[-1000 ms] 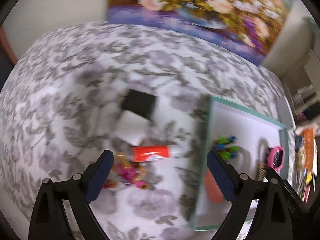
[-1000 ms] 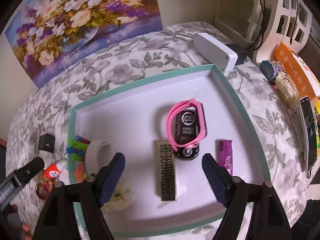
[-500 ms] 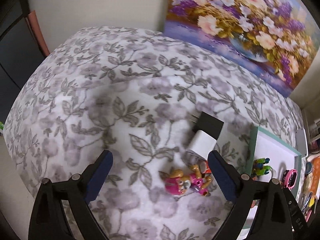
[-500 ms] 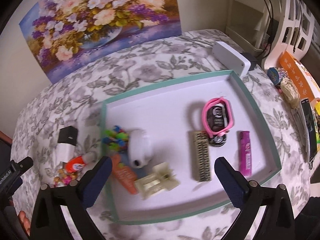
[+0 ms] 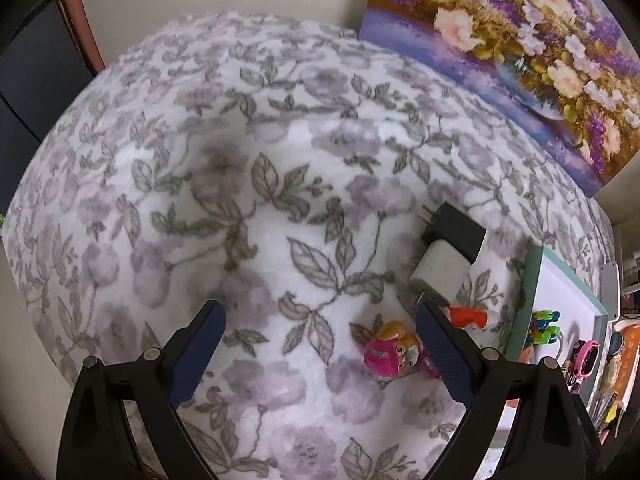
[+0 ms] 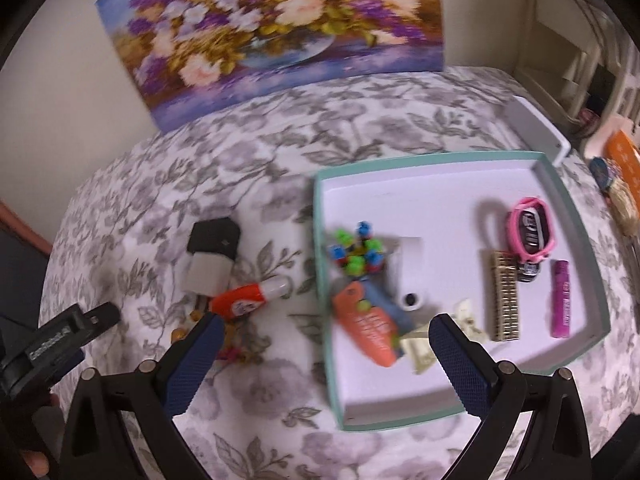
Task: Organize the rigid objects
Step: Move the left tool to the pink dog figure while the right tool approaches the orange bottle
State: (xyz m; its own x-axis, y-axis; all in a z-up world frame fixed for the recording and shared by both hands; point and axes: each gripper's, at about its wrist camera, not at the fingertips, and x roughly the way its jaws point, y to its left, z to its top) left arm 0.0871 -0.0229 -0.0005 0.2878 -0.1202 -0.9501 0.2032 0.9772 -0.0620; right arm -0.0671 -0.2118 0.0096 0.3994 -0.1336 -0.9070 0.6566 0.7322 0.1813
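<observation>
A teal-rimmed white tray lies on the floral cloth and holds a pink-framed watch, a purple lighter, a brown comb, an orange pack and green-blue toy pieces. Left of the tray lie a black adapter, a white adapter, an orange glue tube and a pink toy figure. My right gripper is open and empty above the tray's left rim. My left gripper is open and empty, left of the pink toy.
A flower painting leans on the back wall. A white box sits behind the tray. Orange packaging and small items lie right of the tray. The left gripper's body shows at lower left in the right wrist view.
My left gripper has swung left, away from the tray, so the pink toy now sits by its right finger. My right gripper has pulled back and shifted left to the tray's left rim.
</observation>
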